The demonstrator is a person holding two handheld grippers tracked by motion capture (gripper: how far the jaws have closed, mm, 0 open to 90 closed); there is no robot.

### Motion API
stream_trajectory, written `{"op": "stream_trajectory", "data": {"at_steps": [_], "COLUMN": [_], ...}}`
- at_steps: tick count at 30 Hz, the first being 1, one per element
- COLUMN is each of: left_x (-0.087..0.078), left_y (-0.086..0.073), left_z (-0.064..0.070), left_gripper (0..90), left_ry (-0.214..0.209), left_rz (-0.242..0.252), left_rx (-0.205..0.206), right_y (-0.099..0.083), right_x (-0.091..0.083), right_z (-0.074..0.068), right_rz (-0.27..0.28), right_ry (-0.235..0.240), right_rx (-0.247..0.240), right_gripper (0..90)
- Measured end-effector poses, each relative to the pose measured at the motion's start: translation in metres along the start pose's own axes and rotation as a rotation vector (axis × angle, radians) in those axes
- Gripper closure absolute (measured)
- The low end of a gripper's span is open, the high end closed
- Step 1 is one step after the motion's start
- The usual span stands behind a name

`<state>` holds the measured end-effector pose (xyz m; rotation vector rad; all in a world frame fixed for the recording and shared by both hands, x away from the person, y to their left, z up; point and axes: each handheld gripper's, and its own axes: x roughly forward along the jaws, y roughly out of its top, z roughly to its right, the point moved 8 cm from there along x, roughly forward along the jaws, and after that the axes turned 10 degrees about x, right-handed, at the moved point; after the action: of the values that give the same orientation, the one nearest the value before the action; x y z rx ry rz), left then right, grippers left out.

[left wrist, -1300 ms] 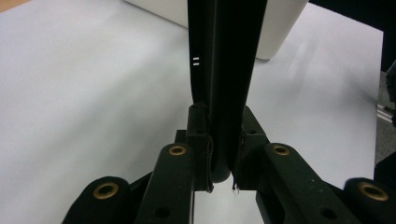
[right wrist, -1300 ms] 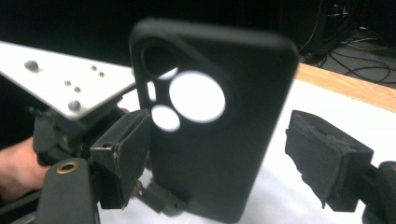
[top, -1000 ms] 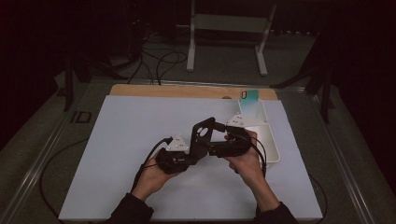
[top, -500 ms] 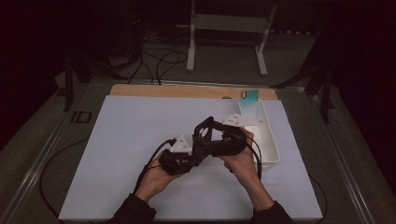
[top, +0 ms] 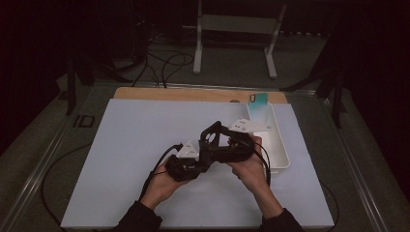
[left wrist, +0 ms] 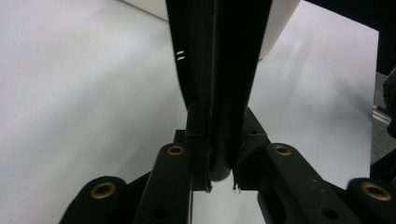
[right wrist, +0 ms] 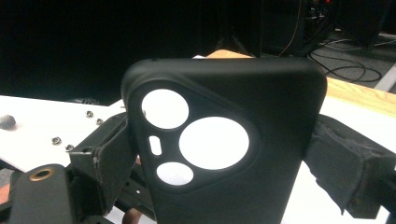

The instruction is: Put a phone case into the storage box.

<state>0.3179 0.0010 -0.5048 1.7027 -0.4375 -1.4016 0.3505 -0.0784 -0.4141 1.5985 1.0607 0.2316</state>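
Black phone case clamped between both grippers' fingers.

Phone case: matt black, smooth, soft-looking plastic or rubber; low sheen is being noted along its edge in the left gripper view. Right gripper: jaw pads are being seen as rough, frayed black foam. Left gripper: matt black plastic links with brass-coloured metal rivets. Table sheet: smooth, pale, faintly reflective. Bin: glossy white plastic. Board at far edge: bare wood.
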Motion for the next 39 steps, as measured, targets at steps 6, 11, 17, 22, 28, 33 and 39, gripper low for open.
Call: {"op": "stream_trajectory", "data": {"at_steps": [6, 11, 17, 22, 28, 33, 39], "left_x": [-0.006, -0.014, -0.021, -0.029, -0.038, -0.046, -0.060], "left_y": [0.001, 0.001, 0.001, 0.000, -0.003, -0.008, -0.015], "left_z": [-0.005, -0.010, -0.015, -0.020, -0.027, -0.031, -0.041], "left_gripper": [56.8, 44.1, 25.7, 15.1, 7.1, 0.2, 0.0], "left_ry": [0.006, 0.023, 0.084, 0.138, 0.177, 0.209, 0.286], "left_rz": [0.023, 0.058, 0.093, 0.114, 0.130, 0.147, 0.180], "left_rx": [-0.029, -0.058, -0.060, -0.062, -0.079, -0.080, -0.083], "right_y": [-0.003, -0.002, -0.003, -0.003, -0.002, -0.003, -0.003], "right_x": [0.002, 0.001, 0.002, 0.002, 0.001, 0.000, 0.000], "right_z": [-0.001, 0.003, 0.005, 0.006, 0.006, 0.007, 0.009], "right_rz": [-0.005, -0.003, 0.001, 0.000, 0.003, 0.006, 0.007], "right_ry": [0.001, -0.010, -0.017, -0.022, -0.019, -0.024, -0.027], "right_rx": [-0.012, -0.003, -0.001, -0.002, 0.002, 0.003, 0.002], "right_gripper": [13.8, 13.8, 13.8, 13.8, 13.8, 13.8, 13.8]}}
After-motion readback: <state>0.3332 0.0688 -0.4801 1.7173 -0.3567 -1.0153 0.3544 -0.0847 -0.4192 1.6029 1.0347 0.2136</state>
